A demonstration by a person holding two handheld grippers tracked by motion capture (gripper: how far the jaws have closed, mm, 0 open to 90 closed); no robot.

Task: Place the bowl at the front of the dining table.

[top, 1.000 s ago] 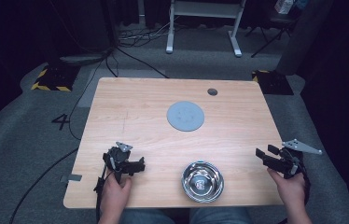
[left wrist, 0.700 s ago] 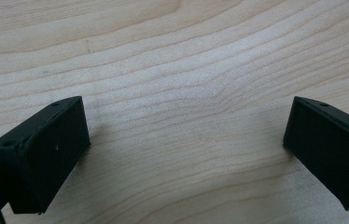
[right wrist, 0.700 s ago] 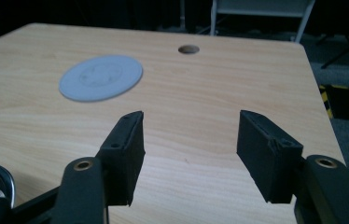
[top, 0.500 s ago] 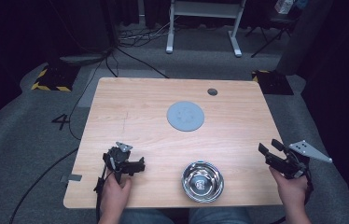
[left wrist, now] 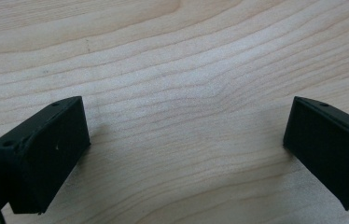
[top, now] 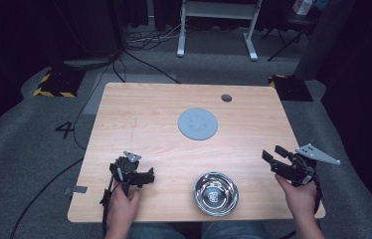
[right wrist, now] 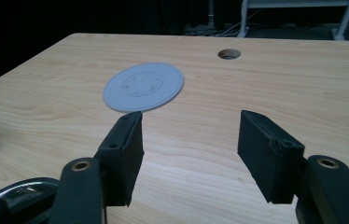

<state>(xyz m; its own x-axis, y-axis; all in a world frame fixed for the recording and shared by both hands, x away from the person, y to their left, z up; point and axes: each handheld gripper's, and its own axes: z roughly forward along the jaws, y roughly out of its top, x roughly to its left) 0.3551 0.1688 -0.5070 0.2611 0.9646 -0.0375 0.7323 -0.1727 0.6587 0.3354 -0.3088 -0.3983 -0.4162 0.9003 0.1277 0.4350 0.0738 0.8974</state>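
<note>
Left gripper point(top: 146, 175): low over the bare counter point(top: 149, 124), jaws wide apart, nothing between them but wood grain
Right gripper point(top: 272, 155): held above the counter's right edge, jaws spread wide, nothing gripped
Bowl point(top: 216, 193): shiny metal, upright on the counter between the two grippers, nearer the right jaws, apart from both; in the right gripper view its rim sits just beside and below the left-hand jaw at the bottom corner
Disc point(right wrist: 143, 87): flat grey round, lying ahead of the right jaws, slightly off to the side of the left-hand jaw, well apart from them
Hole point(right wrist: 228, 54): round, in the counter, far beyond the right jaws, past the gap between them
Left hand point(top: 122, 209): wrapped around the left gripper's grip
Right hand point(top: 301, 196): wrapped around the right gripper's grip
</note>
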